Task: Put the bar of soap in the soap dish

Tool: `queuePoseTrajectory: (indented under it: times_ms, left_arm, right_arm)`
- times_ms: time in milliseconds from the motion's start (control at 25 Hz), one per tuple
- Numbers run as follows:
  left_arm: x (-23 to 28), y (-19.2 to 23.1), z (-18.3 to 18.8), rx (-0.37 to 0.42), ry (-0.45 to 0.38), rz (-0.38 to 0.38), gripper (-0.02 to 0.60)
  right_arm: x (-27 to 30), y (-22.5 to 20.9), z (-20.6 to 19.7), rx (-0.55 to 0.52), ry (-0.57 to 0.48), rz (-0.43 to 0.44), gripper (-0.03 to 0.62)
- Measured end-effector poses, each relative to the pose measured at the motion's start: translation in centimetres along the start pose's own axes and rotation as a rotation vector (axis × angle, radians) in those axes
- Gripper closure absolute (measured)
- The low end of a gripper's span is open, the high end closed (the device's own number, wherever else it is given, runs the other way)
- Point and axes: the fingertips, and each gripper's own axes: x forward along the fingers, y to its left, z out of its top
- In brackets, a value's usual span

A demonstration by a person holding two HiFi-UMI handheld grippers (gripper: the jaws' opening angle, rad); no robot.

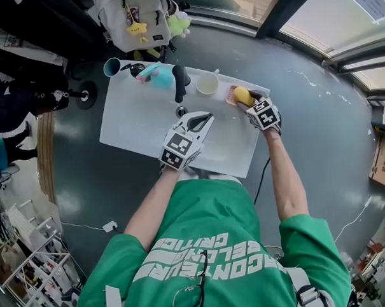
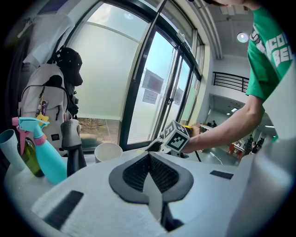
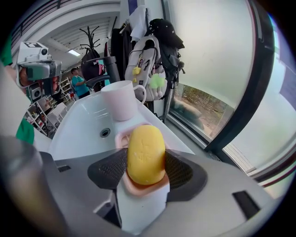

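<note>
Yellow oval bar of soap (image 3: 145, 155) sits between the jaws of the right gripper (image 1: 251, 106), directly over the pink soap dish (image 3: 121, 137). The mesh pads press on its two long sides. Its lower end looks down in the dish or just above it; can't tell whether it is touching.

Handling, as a judgement: small, light, rigid, with a smooth rounded surface. It is likely slippery, more so if wet, and could squirt out of a hard pinch. Best hold is across the widest middle of the long sides, as here, with moderate squeeze. The dish is shallow and light and may shift if bumped.

The dish is on the far right edge of the white tabletop (image 1: 134, 120), just beside the white mug (image 3: 121, 104). The drain (image 3: 105, 133) is left of the dish in the basin. The black faucet (image 1: 180, 80) and teal spray bottle (image 2: 44, 157) stand along the back edge, well apart from the dish.

Left gripper (image 1: 202, 119) hovers over the basin middle with its jaws closed together and nothing between them.
</note>
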Motion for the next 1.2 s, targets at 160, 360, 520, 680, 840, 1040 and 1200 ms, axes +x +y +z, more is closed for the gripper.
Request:
queuePoseTrajectory:
  times_ms: [160,360,520,680,840,1040,1200]
  left_arm:
    - [0.0,0.0,0.1,0.005,-0.004,-0.005,0.574]
    - [-0.6,0.3,0.1,0.007,-0.005,-0.005,0.574]
    - [-1.3,0.6,0.4,0.014,-0.001,-0.014,0.574]
    - [-2.1,0.9,0.9,0.032,-0.003,-0.035,0.574]
    - [-3.3,1.4,1.8,0.061,-0.014,-0.074,0.574]
    - [-5.3,1.9,2.6,0.075,-0.028,-0.134,0.574]
    - [-7.3,2.1,3.5,0.092,-0.061,-0.178,0.574]
  right_arm:
    - [0.1,0.2,-0.1,0.030,-0.002,0.011,0.345]
    - [0.1,0.5,-0.2,0.035,-0.003,0.003,0.345]
    - [-0.5,0.6,0.3,0.045,-0.022,-0.011,0.345]
    - [-1.5,0.9,0.8,0.069,-0.040,-0.043,0.345]
    - [-4.1,1.6,2.2,0.121,-0.085,-0.114,0.347]
    - [-7.4,4.7,3.7,0.204,-0.138,-0.186,0.349]
    - [-10.1,8.1,5.7,0.292,-0.243,-0.249,0.409]
